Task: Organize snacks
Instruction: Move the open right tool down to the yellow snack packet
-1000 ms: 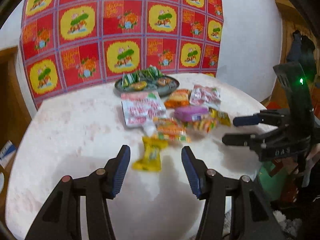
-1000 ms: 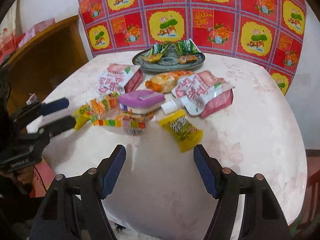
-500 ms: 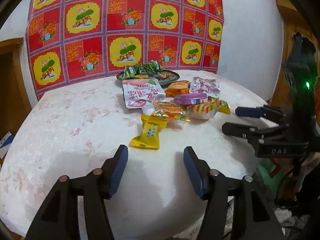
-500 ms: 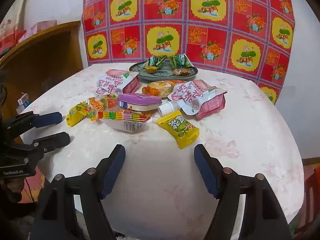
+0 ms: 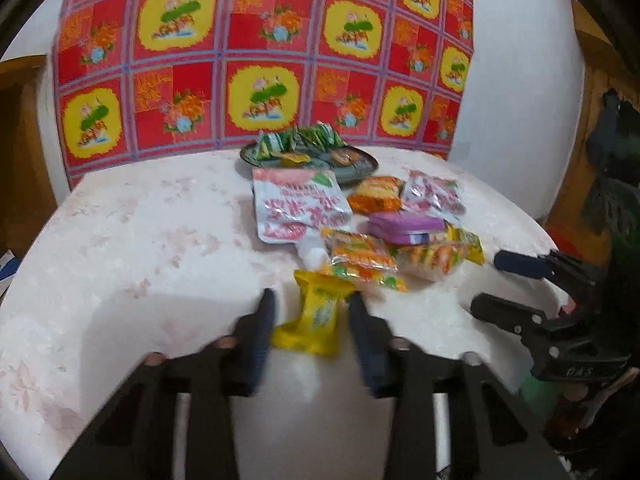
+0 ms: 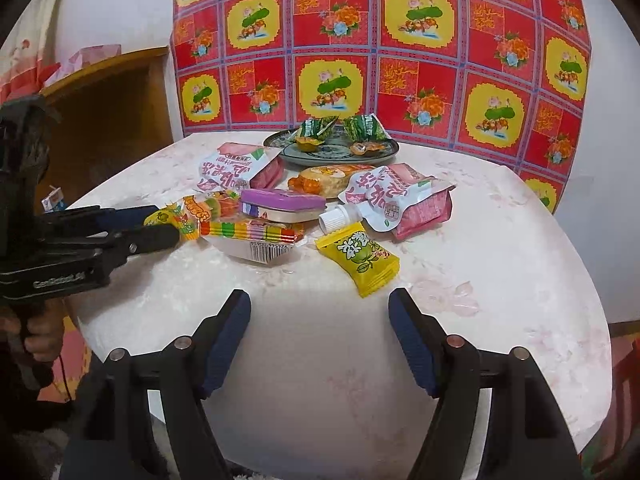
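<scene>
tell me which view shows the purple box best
The right wrist view. There the purple box is sharp, with its purple lid and paler side wall both clear, in the middle of the snack pile. In the left wrist view the same box is motion-blurred, and only its purple lid can be made out among the wrappers.

Plate (image 6: pixel 384 151) behind snack pile (image 6: pixel 280 208) on table (image 6: pixel 320 360).

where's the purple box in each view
Left wrist: purple box right of centre, behind the striped packs, in front of the orange pack.
Right wrist: purple box left of centre, mid-height, beside the white cap.
Shared landmark: the plate at the table's far edge, under the red cloth.
</scene>
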`<move>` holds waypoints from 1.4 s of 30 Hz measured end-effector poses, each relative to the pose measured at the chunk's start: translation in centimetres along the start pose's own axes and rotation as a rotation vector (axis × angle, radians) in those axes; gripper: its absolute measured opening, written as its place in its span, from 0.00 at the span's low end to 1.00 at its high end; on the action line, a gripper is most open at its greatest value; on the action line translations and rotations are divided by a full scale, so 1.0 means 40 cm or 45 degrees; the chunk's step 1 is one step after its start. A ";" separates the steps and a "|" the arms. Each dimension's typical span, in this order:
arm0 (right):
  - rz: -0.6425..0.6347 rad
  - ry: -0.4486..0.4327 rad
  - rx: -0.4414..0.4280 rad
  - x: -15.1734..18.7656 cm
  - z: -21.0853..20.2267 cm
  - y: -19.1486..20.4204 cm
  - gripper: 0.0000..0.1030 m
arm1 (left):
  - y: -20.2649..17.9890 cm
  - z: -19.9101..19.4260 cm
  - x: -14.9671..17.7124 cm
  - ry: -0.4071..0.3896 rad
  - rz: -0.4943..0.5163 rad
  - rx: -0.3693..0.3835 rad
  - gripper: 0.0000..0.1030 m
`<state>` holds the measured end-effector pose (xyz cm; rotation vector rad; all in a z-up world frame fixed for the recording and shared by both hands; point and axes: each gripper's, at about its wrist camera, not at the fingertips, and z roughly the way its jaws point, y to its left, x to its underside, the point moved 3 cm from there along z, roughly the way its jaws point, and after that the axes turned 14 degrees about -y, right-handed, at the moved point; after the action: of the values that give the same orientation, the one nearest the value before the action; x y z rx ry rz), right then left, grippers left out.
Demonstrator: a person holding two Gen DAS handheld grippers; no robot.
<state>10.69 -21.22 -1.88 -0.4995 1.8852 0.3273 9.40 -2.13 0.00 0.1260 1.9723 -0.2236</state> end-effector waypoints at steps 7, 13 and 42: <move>0.009 -0.013 -0.075 0.000 -0.007 -0.014 0.71 | -0.027 -0.030 0.013 -0.005 -0.022 0.043 0.28; -0.032 -0.085 -0.055 -0.021 -0.012 -0.032 0.69 | -0.047 -0.040 0.025 -0.036 0.007 0.071 0.29; 0.060 0.063 -0.283 -0.010 -0.045 0.011 0.22 | -0.033 -0.042 0.033 -0.084 -0.018 0.122 0.29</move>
<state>9.12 -21.56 -0.88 -0.6177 1.9211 0.5643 7.12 -3.09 -0.44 0.1647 1.8975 -0.3277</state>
